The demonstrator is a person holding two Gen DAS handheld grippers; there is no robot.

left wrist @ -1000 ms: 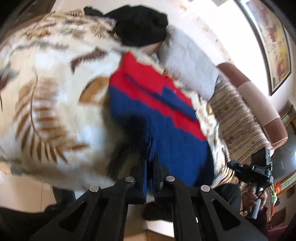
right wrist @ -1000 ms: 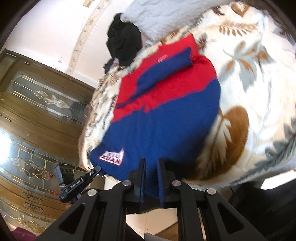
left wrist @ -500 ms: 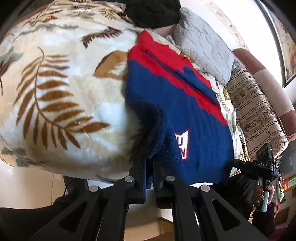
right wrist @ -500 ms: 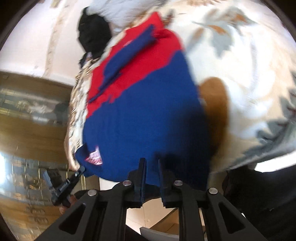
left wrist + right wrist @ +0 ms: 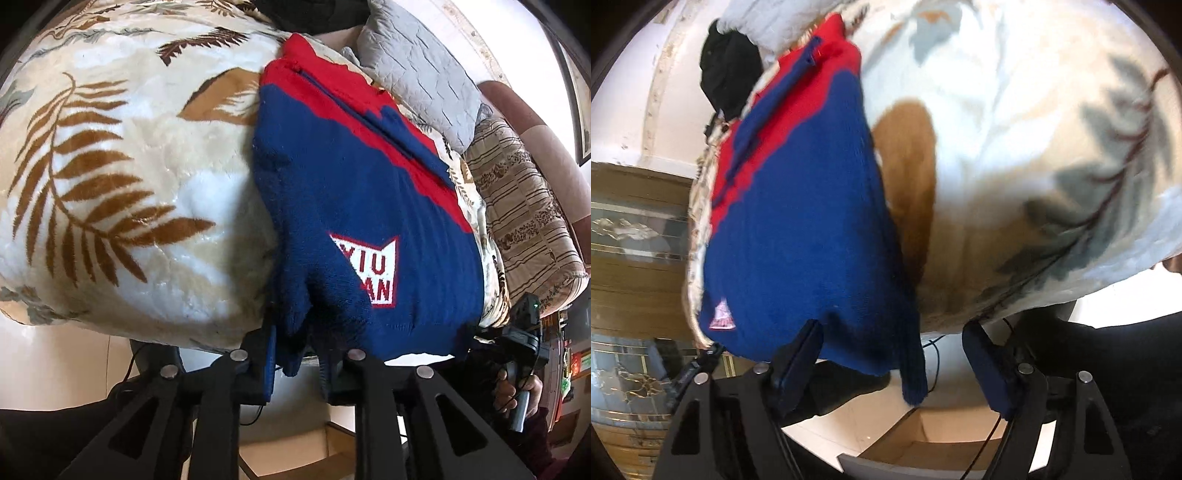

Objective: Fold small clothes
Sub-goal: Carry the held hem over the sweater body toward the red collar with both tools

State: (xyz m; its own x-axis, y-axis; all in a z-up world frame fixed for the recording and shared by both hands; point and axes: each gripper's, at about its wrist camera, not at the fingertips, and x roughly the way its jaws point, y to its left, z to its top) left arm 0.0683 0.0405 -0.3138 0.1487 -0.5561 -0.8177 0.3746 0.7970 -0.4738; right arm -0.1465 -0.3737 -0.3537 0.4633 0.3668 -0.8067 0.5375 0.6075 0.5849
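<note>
A small blue and red knitted sweater [image 5: 354, 192] with a white and red patch lies on a leaf-patterned blanket [image 5: 122, 177], its lower hem hanging over the near edge. My left gripper [image 5: 295, 365] is open, with a drooping blue corner of the hem loose between its jaws. In the right wrist view the sweater [image 5: 798, 229] fills the left half. My right gripper [image 5: 894, 369] is wide open below the hem, and a blue corner hangs free between its fingers. The right gripper also shows in the left wrist view [image 5: 524, 347], held in a hand.
A grey quilted pillow [image 5: 417, 74] and a striped cushion [image 5: 524, 218] lie beyond the sweater. A black garment [image 5: 727, 74] sits at the far end of the blanket. A wooden glass-fronted cabinet [image 5: 631, 236] stands to the left in the right wrist view. An open cardboard box [image 5: 923, 439] is on the floor below.
Both grippers were shut on the sweater's hem and have opened, letting it go. The hem now lies over the blanket's near edge with corners hanging down.
</note>
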